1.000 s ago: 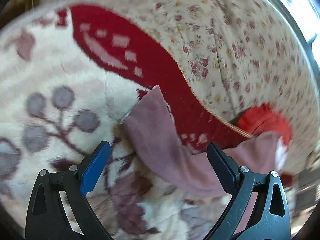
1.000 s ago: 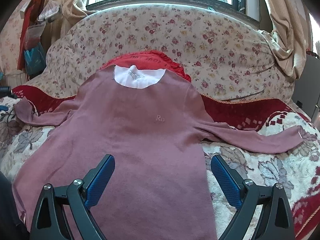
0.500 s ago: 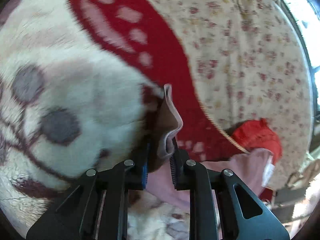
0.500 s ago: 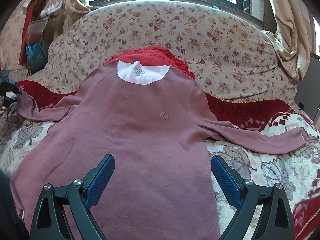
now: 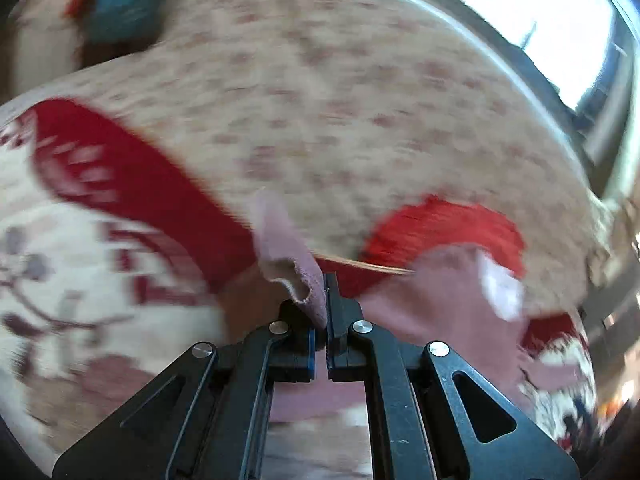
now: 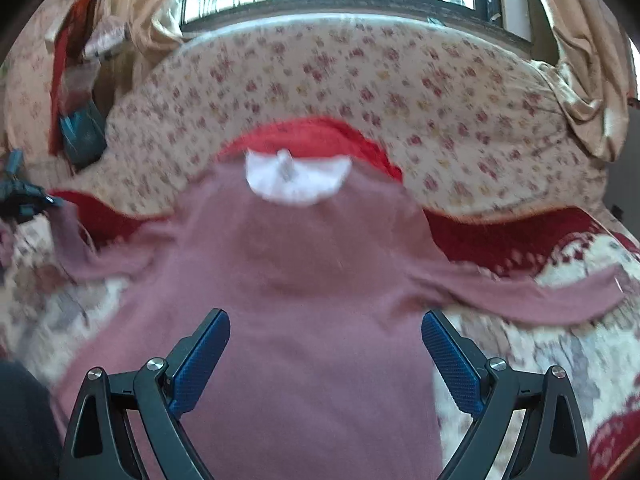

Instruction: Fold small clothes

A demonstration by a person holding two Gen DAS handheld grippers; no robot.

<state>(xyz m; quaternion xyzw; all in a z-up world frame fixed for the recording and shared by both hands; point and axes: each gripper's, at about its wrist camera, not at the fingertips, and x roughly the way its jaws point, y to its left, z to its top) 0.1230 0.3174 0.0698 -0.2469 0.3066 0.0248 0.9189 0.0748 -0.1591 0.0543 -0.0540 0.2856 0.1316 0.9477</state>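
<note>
so the mauve long-sleeve top (image 6: 304, 320) is lying flat on the sofa seat, collar at the far end against the floral backrest (image 6: 400, 92), hem nearest the camera. its long axis runs near-to-far, and the two sleeves stick out left and right across that axis.

the left hand-held gripper (image 5: 319, 312) is clamped down on the cuff of the left sleeve (image 5: 288, 264), jaws basically shut with the fabric pinched between them and a bit of cuff poking out past the tips. from that gripper the body of the top lies to the right, so my guess is the sleeve needs to travel rightward over the chest. in the right wrist view you can just spot that gripper at the far left edge with the sleeve rising up to it.

the right hand-held gripper (image 6: 326, 354) hangs over the lower middle of the top, jaws spread wide, nothing in them. it's the nearer one to the right sleeve (image 6: 532, 300), which lies out flat on the patterned blanket (image 6: 560, 356).

what's different from a second ago: the left gripper was wide open either side of the sleeve as it lay flat on the blanket, then it closed on the cuff and now it's lifted it clear and swung toward the top, whole view is motion-blurred. the right one has only risen a little, jaws unchanged.

there's a red garment (image 6: 320, 132) tucked under the collar, not involved.
</note>
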